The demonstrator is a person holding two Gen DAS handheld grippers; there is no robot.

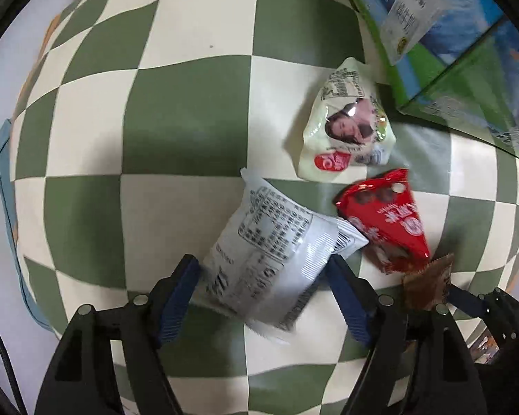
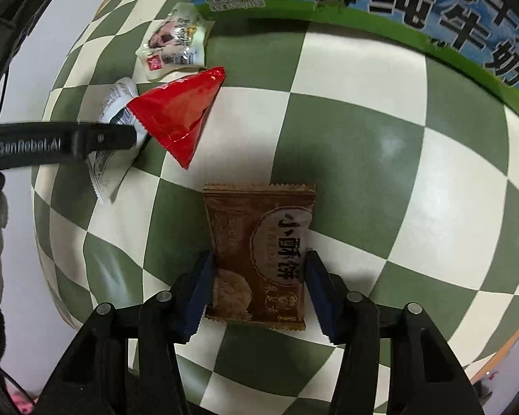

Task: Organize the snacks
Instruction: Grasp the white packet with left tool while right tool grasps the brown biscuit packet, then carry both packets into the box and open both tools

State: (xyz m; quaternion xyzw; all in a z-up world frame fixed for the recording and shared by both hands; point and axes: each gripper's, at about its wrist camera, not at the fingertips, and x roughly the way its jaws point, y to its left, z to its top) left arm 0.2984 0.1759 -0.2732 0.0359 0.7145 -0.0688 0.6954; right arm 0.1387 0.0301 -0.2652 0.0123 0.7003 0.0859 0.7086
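Note:
My left gripper (image 1: pixel 264 268) is shut on a grey-white snack packet (image 1: pixel 270 259), its pads pressing both sides. A red triangular packet (image 1: pixel 387 221) lies just right of it, and a pale green packet with a woman's face (image 1: pixel 346 131) lies beyond. My right gripper (image 2: pixel 259 269) is shut on a brown pastry packet (image 2: pixel 259 256) lying flat on the checkered cloth. In the right wrist view the left gripper's finger (image 2: pixel 86 141) reaches in from the left over the grey-white packet (image 2: pixel 114 138), next to the red packet (image 2: pixel 180 114) and the pale green packet (image 2: pixel 176 45).
A green-and-white checkered cloth (image 1: pixel 176 110) covers the surface. A blue-green milk carton box (image 1: pixel 443 34) stands at the far right; it also spans the top of the right wrist view (image 2: pixel 398 3). The right gripper's finger (image 1: pixel 467 297) and brown packet (image 1: pixel 429 283) show at the lower right.

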